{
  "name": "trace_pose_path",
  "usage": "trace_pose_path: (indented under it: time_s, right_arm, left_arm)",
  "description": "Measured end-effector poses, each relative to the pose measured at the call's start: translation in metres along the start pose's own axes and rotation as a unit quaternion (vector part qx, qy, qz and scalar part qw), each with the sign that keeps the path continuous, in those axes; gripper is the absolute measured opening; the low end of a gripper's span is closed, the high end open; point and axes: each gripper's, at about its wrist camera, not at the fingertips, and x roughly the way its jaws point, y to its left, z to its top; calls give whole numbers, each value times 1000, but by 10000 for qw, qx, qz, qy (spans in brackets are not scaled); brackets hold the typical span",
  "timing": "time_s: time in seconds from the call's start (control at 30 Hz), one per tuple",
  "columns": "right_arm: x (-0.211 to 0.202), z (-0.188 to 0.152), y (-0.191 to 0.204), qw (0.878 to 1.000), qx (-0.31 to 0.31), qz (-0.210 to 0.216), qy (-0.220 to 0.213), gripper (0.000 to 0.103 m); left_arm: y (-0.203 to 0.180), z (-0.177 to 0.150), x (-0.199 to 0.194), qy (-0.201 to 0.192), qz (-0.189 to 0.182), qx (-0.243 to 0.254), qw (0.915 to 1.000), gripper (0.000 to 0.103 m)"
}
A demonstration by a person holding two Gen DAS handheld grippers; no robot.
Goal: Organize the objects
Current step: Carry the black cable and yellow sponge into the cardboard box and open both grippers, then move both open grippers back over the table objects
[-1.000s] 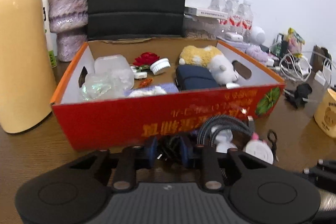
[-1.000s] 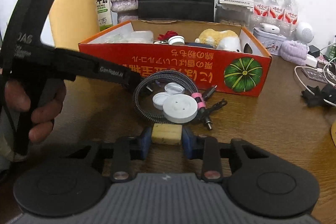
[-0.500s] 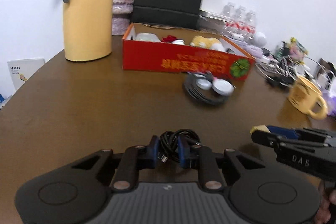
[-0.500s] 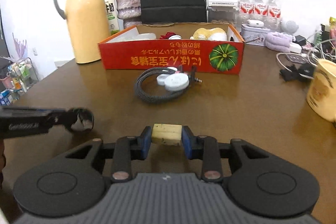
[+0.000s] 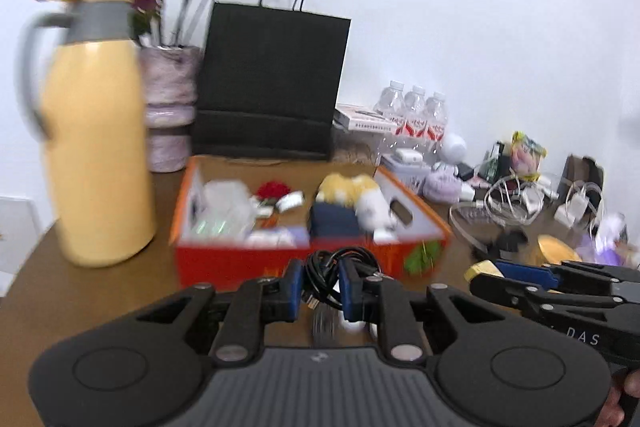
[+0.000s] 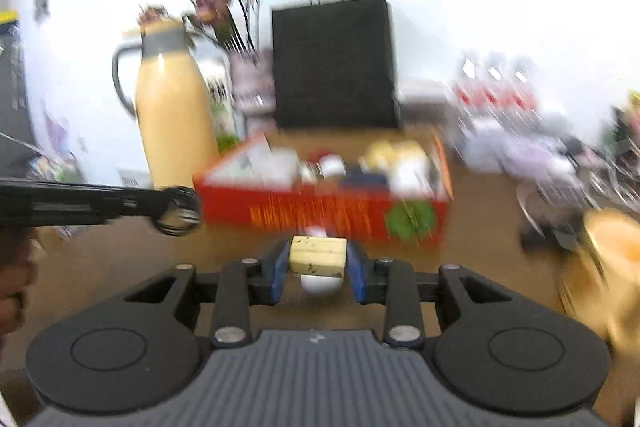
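Note:
My left gripper [image 5: 320, 287] is shut on a bundle of black cable [image 5: 326, 267], held above the brown table in front of the red cardboard box [image 5: 240, 263]. My right gripper [image 6: 318, 269] is shut on a pale yellow block [image 6: 318, 255], also raised before the red box [image 6: 320, 211]. The box holds a plush toy [image 5: 356, 191], a dark pouch [image 5: 332, 221], a red flower [image 5: 273, 189] and clear plastic items [image 5: 224, 203]. In the left wrist view the right gripper [image 5: 486, 273] pokes in from the right with the yellow block. In the right wrist view the left gripper [image 6: 176, 211] reaches in from the left.
A yellow thermos jug [image 5: 92, 147] stands left of the box, with a vase of flowers [image 5: 170, 107] and a black paper bag [image 5: 272, 87] behind. Water bottles [image 5: 416, 115], chargers and cables [image 5: 516, 195] crowd the right. A yellow mug [image 6: 608, 251] stands at the right.
Both grippers have risen and come nearer the box again after drawing back; the views now look down into the box. Each keeps its hold: cable on the left, block on the right.

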Motion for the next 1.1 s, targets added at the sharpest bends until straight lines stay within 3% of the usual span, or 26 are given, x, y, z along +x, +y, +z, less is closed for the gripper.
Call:
trace_pose_path:
  time_s: [0.17,0.23,0.3,0.37,0.4,0.43,0.47,0.5,0.67,0.77,0.87,1.1]
  right_arm:
    - [99,76,-39,9991,416,59,116,32]
    - [147,104,-49,9983,546,4,191,34]
    - [192,124,-61,9968,776,86,173,48]
    - [219,129,-68,9955,889,-64,327,50]
    - [224,131,-68,9952,894,-304,271,52]
    - [222,128,-69,9952,874,-414,135,56]
    - [218,126,-71,9951,897,-416,21,66]
    - [213,123,-73,9946,947,-410,-75,72]
    - [179,116,-72,9953,733,-591,-220,72]
    - [146,110,-60,9969,489,-564,-246,76]
    - [100,86,-38,9980,187,-554,-240,81]
    - [15,-9,5,9982,194,-443,341,82]
  left_arm:
    - [18,61,112,450,310,-232,9982,19]
    - [27,72,160,555,217,-406,9974,31]
    - [34,72,190,794,484,-492,9945,33]
    - [41,72,198,903,462,-459,9938,38]
    - [45,72,194,785,306,-520,9951,41]
    - [50,72,184,639,160,-568,9962,52]
    - [52,74,175,511,118,-568,9970,59]
    - [54,76,168,394,161,-564,9975,59]
    - [50,86,120,102,308,-424,9986,63]
    - [36,76,85,45,73,-264,9996,68]
    - [15,44,45,-29,-66,152,9999,77]
    - [-17,-67,-39,314,58,537,9980,78]
